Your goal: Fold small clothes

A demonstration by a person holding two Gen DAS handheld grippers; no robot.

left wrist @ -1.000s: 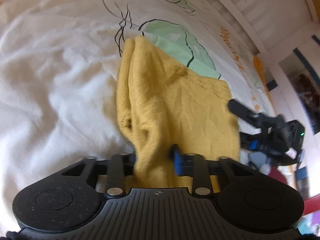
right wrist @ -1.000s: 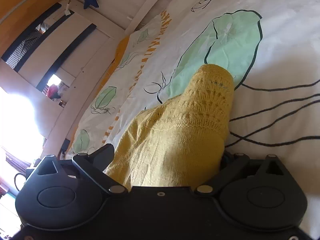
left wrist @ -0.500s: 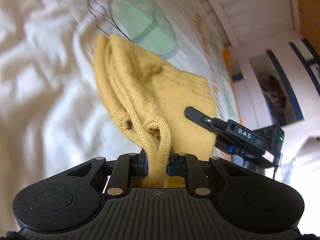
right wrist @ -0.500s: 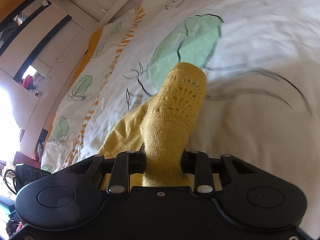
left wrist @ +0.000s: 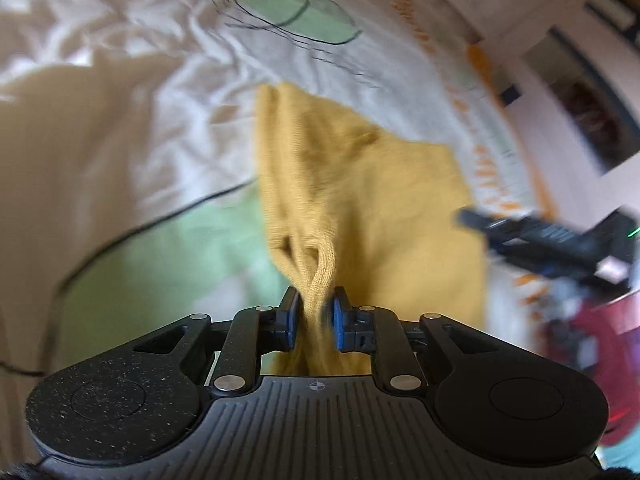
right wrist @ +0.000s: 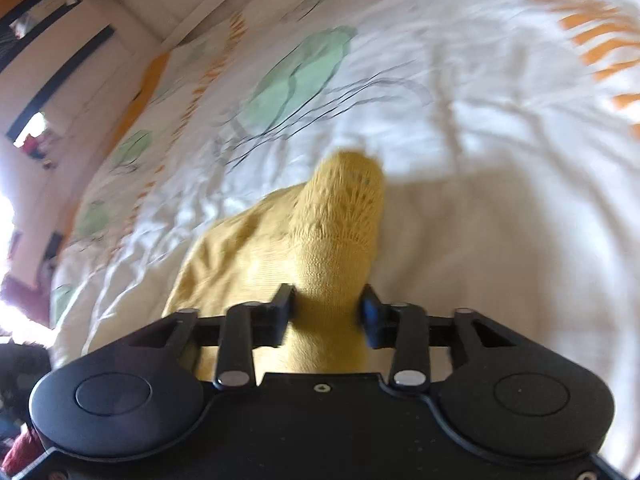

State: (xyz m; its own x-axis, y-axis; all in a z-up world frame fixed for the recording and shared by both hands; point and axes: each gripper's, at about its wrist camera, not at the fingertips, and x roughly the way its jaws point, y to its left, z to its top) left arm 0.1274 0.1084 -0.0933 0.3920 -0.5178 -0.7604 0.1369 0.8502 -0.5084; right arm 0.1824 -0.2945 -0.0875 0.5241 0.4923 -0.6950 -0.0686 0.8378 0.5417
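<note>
Left tool (left wrist: 314, 312) clenched on the yellow knit garment's (left wrist: 360, 184) bunched edge, right tool (right wrist: 326, 312), jaws just widened, loosely grasping its lacy part at 12 o'clock: slack may slip free over the bed (right wrist: 500, 120).

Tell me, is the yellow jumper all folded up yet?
Not yet. Done: both grippers have picked it up. The left gripper pinches a bunched edge of the yellow jumper, and the right gripper, whose jaws have just been opening a little, has a lacy knit part between its pads. In hand: the jumper hangs crumpled above the bedsheet. Left: laying it flat and folding it neatly.
</note>
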